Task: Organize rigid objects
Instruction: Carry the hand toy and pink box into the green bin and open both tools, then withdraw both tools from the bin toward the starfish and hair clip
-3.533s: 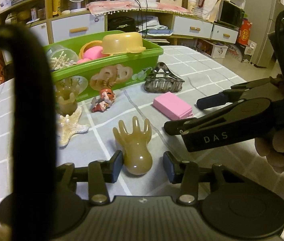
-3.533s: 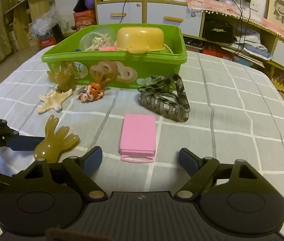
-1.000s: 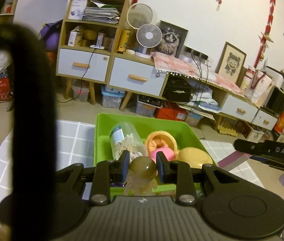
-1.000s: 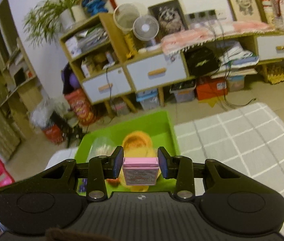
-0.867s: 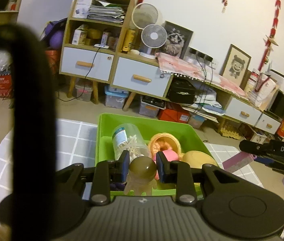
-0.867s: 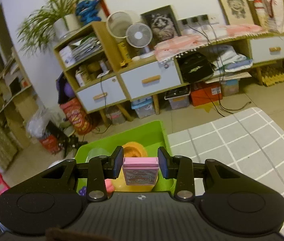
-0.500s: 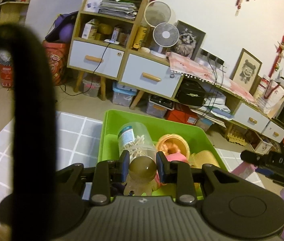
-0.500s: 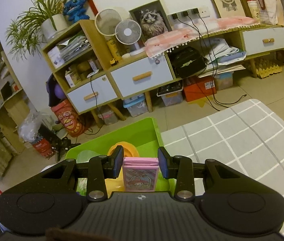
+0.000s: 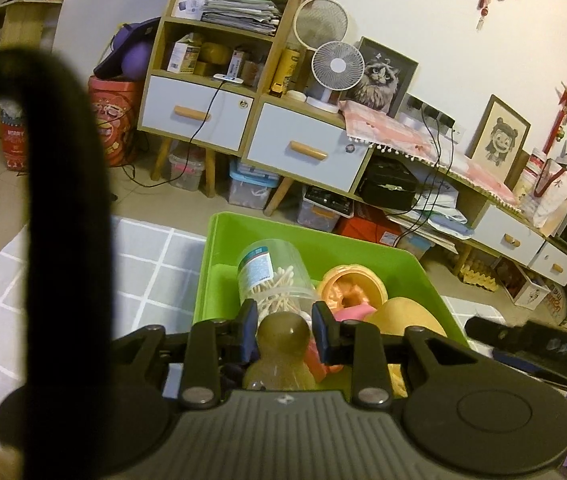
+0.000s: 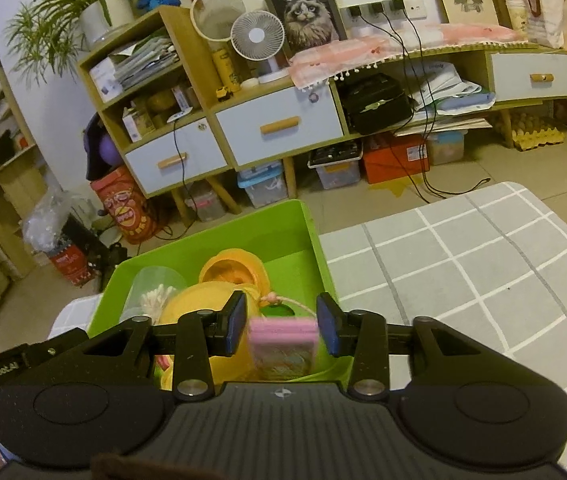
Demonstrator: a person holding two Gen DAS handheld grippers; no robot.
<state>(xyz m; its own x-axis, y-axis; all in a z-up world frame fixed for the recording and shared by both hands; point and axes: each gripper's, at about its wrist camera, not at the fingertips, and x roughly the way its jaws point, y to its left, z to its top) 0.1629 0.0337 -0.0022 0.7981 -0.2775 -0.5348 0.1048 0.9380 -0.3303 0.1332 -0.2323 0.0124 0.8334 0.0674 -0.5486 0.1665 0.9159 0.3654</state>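
A green bin (image 9: pixel 219 240) sits on the grey checked cloth, and both grippers hover over it. My left gripper (image 9: pixel 285 334) still has its pads against the round end of the amber hand-shaped toy (image 9: pixel 281 372), and its jaws are starting to open. In the right wrist view, my right gripper (image 10: pixel 282 326) is opening. Its pads stand clear of the pink box (image 10: pixel 283 344), which is blurred and dropping between them over the bin's (image 10: pixel 311 232) right end. The right gripper's finger (image 9: pixel 523 340) shows at the lower right of the left wrist view.
The bin holds a clear cotton-swab jar (image 9: pixel 271 276), an orange cup (image 9: pixel 355 284) and a yellow bowl (image 10: pixel 203 300). Bare checked cloth (image 10: pixel 463 260) stretches right of the bin. Wooden shelves with drawers (image 9: pixel 303 152) line the wall beyond the table edge.
Both grippers have sunk closer to the bin. The right jaws have spread and the pink box has slipped out of their grip. The amber toy is still between the left pads.
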